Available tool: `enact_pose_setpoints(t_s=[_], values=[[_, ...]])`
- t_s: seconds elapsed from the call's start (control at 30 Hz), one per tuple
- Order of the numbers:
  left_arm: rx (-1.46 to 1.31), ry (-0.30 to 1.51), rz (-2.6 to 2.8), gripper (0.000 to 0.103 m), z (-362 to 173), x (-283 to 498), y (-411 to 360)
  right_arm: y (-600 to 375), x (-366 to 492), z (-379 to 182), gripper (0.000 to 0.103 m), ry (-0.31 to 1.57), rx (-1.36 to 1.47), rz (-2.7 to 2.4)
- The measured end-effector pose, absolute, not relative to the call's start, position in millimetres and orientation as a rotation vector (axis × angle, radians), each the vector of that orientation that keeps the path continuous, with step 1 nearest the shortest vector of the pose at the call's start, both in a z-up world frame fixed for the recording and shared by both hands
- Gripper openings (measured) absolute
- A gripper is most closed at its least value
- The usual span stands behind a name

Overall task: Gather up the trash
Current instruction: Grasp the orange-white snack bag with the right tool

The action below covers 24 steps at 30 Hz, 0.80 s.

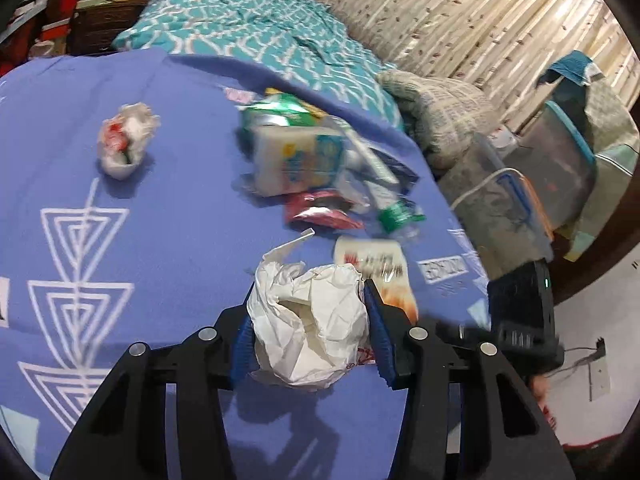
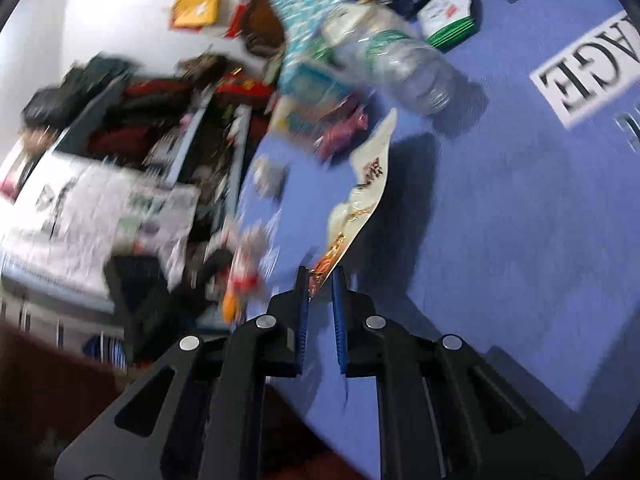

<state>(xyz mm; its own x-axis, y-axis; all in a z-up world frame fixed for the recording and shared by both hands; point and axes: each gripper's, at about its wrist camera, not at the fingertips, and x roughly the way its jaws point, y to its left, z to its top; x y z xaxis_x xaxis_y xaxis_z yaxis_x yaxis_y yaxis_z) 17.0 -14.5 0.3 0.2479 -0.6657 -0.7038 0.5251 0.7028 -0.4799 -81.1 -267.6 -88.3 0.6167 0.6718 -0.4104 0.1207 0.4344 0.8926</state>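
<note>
Both wrist cams close, angled down over blue blanket (image 1: 160, 240); shared: trash pile (image 2: 360, 60).

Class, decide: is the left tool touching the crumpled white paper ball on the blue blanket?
Touching. The left wrist view shows the left tool with the crumpled white paper ball filling the gap, both blue pads against its sides.

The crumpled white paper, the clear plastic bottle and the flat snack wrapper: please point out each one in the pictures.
crumpled white paper (image 1: 308, 320), left wrist view, middle of the wad.
clear plastic bottle (image 2: 404, 68), right wrist view, ribbed clear body.
flat snack wrapper (image 2: 366, 184), right wrist view, printed middle of the sheet.
</note>
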Motion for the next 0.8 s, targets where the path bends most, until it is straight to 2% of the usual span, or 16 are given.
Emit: enact_pose_setpoints(t_s=[0.17,0.3,0.4,0.53,0.6,0.63,0.7,0.77,0.8], values=[[-0.097,1.021,-0.884,0.046,23,10,-56,-284,-130,-73,0.01,0.783,1.017,0.427],[-0.018,1.038,-0.967,0.046,33,-2,-113,-320,-171,-69,0.009,0.671,1.034,0.363],[0.071,1.031,-1.018,0.046,34,-8,-163,-348,-188,-74,0.009,0.662,1.013,0.234],[0.092,1.104,-1.023,0.046,20,-9,-200,-370,-207,-84,0.015,0.658,1.009,0.146],[0.08,1.12,-1.018,0.046,15,-11,-200,-375,-212,-85,0.058,0.663,1.013,0.161],[0.074,1.131,-1.004,0.046,12,-13,-196,-375,-213,-82,0.086,0.651,1.002,0.153],[0.077,1.144,-0.974,0.047,6,-16,-188,-370,-215,-70,0.087,0.628,0.912,0.177],[0.079,1.158,-0.949,0.047,1,-17,-176,-363,-210,-64,0.074,0.667,0.852,0.24],[0.082,1.17,-0.935,0.047,-4,-19,-169,-357,-207,-64,0.071,0.694,0.842,0.264]])
